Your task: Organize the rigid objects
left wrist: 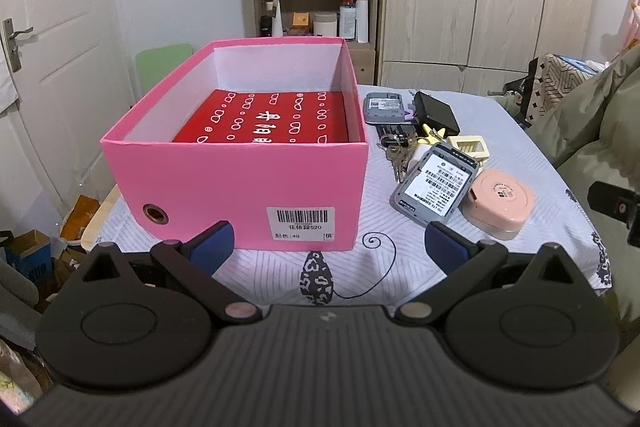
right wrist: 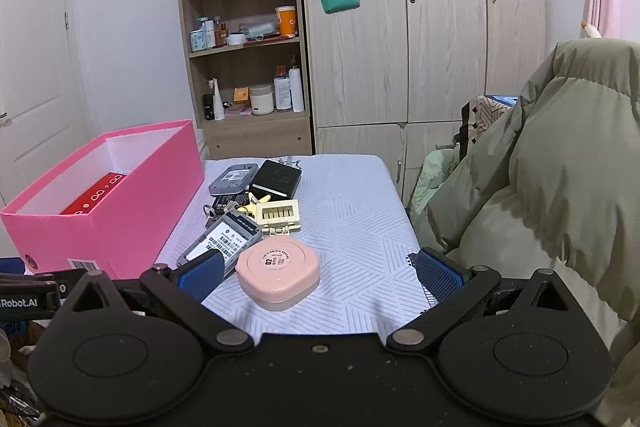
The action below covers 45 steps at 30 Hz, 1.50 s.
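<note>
Both tools gape wide and empty: the right tool (right wrist: 316,273) faces the pink compact (right wrist: 277,275) on the bench (right wrist: 360,211), the left tool (left wrist: 328,247) the pink box (left wrist: 240,183). The smooth rounded case may slip, or nudge the grey device (right wrist: 222,241) touching it.

**Insp:** What can't you confirm?

**Op:** Red box (left wrist: 264,121) inside the pink box (left wrist: 236,187): its near end is hidden behind the front wall. Keys (left wrist: 394,151) are partly buried under the grey device (left wrist: 434,183). Label txt there is too small for me to read. Right view: the pink box is cut by the left edge.
</note>
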Tool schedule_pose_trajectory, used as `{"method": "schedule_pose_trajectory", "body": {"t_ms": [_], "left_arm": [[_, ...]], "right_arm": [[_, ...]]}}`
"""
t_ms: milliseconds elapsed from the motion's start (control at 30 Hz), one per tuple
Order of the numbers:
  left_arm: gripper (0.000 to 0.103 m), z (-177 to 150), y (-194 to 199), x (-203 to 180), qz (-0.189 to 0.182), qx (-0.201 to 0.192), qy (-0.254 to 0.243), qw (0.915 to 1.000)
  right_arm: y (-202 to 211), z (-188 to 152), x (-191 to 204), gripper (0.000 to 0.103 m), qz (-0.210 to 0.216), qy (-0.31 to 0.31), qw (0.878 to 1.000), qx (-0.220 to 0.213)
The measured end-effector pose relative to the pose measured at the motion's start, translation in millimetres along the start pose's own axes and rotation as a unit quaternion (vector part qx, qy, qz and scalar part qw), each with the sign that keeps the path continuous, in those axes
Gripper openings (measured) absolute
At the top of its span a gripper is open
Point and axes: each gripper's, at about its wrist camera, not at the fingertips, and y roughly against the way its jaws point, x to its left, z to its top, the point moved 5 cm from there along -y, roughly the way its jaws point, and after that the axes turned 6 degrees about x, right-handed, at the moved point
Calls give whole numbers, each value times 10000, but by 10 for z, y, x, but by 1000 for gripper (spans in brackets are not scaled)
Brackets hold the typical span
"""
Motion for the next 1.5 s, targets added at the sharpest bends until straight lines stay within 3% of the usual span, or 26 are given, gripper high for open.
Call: {"method": "schedule_pose_trajectory", "body": {"t_ms": [333,467,933,1100,1367,1500], "left_arm": [[103,8,29,-19,97,29,-92,9999],[103,72,81,-31,89,110,-269,9995],[103,334,350,56,219,-254,-645,9974],[103,332,392,109,552,-437,-749,9947],[103,300,300,172,312,-160,-684,9970],[103,310,290,146,-238,-54,-816,9964]], "right_arm": [[10,-16,65,103,7,73,9999,104],[60,39,80,103,327,-61,9990,290],[272,186,189,103,445,369,9982,127],[342,206,242,103,517,461,9976,48],[253,186,303,103,580,563,9966,165],[189,203,328,103,583,660,9960,170]]}}
